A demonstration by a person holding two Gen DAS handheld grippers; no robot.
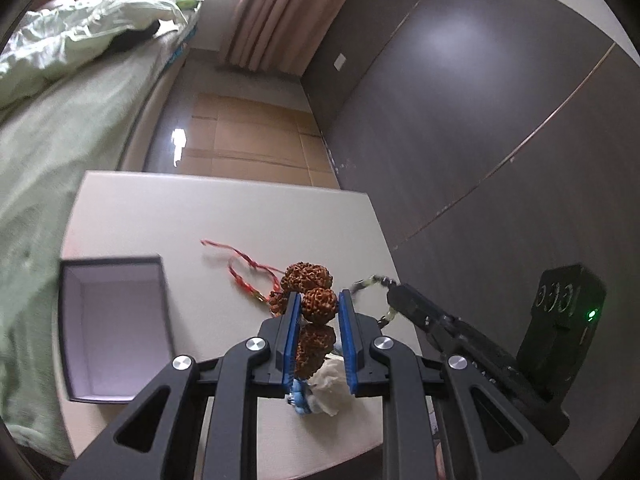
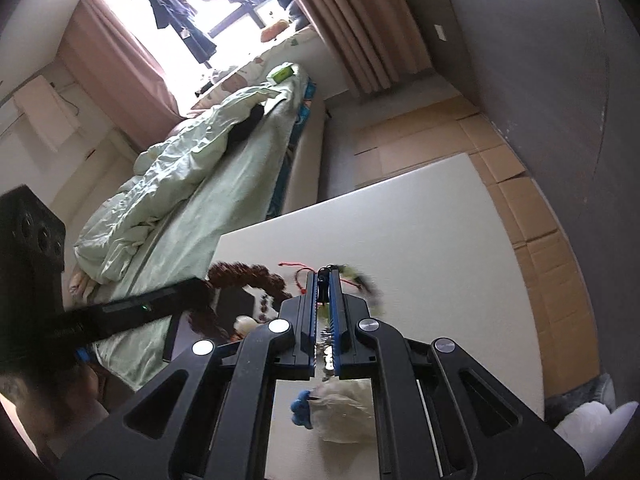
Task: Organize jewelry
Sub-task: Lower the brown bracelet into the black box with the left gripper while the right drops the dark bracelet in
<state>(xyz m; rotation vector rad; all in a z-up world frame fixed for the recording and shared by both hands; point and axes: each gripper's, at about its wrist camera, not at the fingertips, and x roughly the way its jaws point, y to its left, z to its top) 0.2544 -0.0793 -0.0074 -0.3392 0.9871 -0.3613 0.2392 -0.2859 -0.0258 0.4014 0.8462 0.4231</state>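
Box empty. Left tongs clamping rudraksha bracelet, right tongs clenched on green-beaded bracelet. Red cord left on table.

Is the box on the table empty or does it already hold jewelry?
Empty. In the left wrist view the open box shows only bare pale lining; the brown bead string is clamped in the left hand-held gripper.

Far half of white table bare, free passage there. Open dark box blocks left edge. Red cord lies mid-table. White tissue wad and blue trinket crowd near edge. Bed close on left, dark wall panels right.
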